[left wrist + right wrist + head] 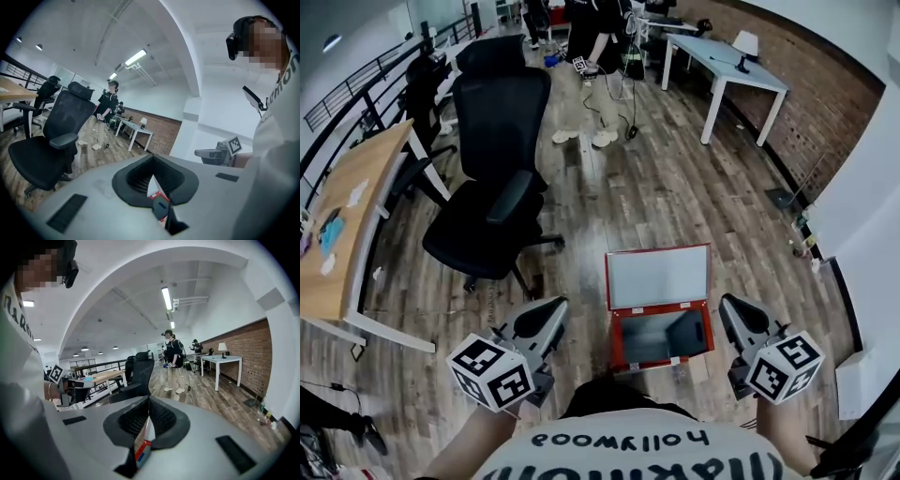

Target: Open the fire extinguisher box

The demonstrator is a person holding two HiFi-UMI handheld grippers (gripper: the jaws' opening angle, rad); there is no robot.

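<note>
Fire extinguisher box (pixel 662 339): red, on the wooden floor (pixel 675 187), right of the office chair (pixel 492 187); lid (pixel 658 277) stands open.
Left gripper (pixel 555 307): fingers pressed together, holding nothing, between chair and box.
Right gripper (pixel 727 306): fingers pressed together, holding nothing, beyond the box from the chair.

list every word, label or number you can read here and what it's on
"hollywood": person's white shirt, upside down in the head view.
Larger print beside it on the shirt: cut off, unreadable.
Cubes on left gripper and right gripper: square markers, no words.
Blue label on the red fire extinguisher box: too small to read.
</note>
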